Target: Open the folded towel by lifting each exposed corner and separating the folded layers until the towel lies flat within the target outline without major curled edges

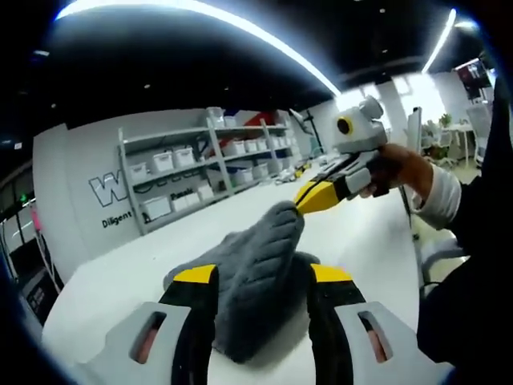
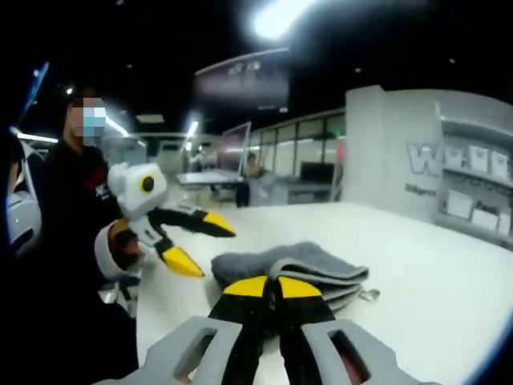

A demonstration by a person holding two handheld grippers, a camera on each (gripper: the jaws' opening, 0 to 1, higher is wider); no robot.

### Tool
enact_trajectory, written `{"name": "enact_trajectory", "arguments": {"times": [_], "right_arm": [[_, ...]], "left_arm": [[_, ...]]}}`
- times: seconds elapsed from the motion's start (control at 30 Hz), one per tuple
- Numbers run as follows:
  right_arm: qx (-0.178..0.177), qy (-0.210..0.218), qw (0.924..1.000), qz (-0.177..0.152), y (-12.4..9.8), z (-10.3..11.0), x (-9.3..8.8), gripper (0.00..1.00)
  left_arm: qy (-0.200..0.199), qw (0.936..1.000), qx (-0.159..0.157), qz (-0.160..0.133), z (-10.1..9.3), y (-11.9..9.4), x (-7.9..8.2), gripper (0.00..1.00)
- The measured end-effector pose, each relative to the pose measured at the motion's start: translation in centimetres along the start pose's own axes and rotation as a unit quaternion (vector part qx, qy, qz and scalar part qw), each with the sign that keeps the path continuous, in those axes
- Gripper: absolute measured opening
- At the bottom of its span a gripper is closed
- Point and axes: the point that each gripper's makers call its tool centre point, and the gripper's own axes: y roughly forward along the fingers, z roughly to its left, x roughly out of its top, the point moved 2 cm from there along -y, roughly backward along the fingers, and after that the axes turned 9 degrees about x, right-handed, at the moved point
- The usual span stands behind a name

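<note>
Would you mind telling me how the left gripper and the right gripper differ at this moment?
The left gripper has its jaws spread wide, one on either side of the grey towel; the right gripper has its jaws closed together. The left gripper grips nothing, while the right gripper appears to pinch a raised towel corner. Both have black jaws with yellow tips and hover over the white table.

Opposed low views, seemingly near towel point(image 1: 256, 273)

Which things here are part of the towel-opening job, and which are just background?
Job:
grey towel, still folded
left gripper, fingers apart
right gripper, fingers closed on a towel edge
white table

Background:
shelving with white bins
wall lettering
</note>
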Motion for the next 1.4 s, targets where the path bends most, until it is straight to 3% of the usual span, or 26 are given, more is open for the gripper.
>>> {"name": "enact_trajectory", "arguments": {"times": [0.23, 0.9, 1.4], "right_arm": [[0.000, -0.002, 1.0000, -0.005, 0.1, 0.2, 0.5, 0.00], [0.000, -0.008, 0.9999, -0.014, 0.5, 0.8, 1.4, 0.00], [0.009, -0.015, 0.9996, -0.024, 1.1, 1.1, 2.1, 0.00]], "left_arm": [[0.016, 0.9999, 0.002, 0.007, -0.6, 1.0, -0.1, 0.42], [0.035, 0.9989, 0.005, -0.030, -1.1, 3.0, 1.7, 0.39], [0.089, 0.9945, 0.007, -0.055, -1.6, 4.2, 2.7, 0.33]]}}
